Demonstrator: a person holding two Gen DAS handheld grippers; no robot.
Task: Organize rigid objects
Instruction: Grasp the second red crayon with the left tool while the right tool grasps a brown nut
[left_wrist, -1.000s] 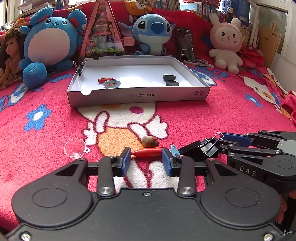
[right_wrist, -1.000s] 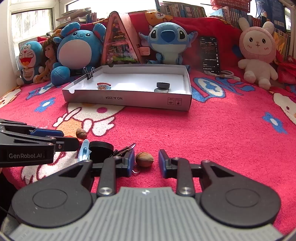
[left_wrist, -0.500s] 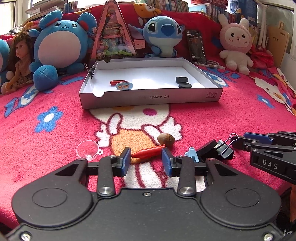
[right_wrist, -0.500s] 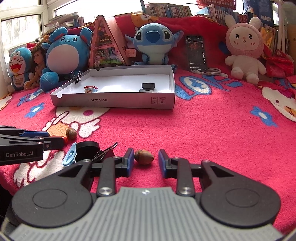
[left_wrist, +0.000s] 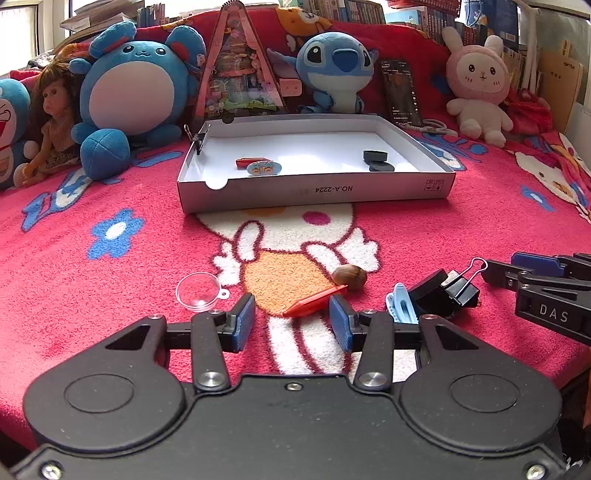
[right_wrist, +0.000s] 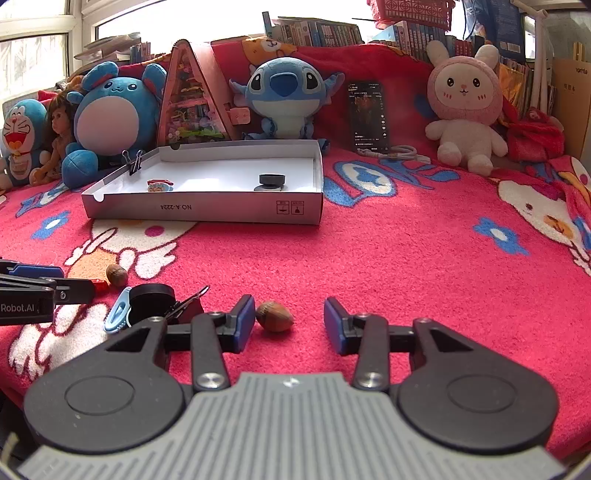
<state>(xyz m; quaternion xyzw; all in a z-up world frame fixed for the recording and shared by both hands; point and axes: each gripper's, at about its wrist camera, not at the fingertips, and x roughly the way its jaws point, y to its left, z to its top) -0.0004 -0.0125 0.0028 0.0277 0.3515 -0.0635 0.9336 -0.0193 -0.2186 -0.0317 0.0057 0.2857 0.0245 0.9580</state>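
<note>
Left gripper (left_wrist: 291, 320) low over the blanket, pointing forward and down, jaws opening, blue pads (left_wrist: 243, 322) apart with only one tip of a red piece reaching in beside the right pad, not pressed. Right gripper (right_wrist: 289, 323) just beside it on the right, same downward tilt, jaws opening wider, a nut lying loose near the left pad, other pad well clear. Each gripper's fingertips visible at the edge of the other's view.

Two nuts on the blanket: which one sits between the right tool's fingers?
The nut beside the binder clip, between the opening right tool; the other nut lies farther left, by the left tool.
</note>
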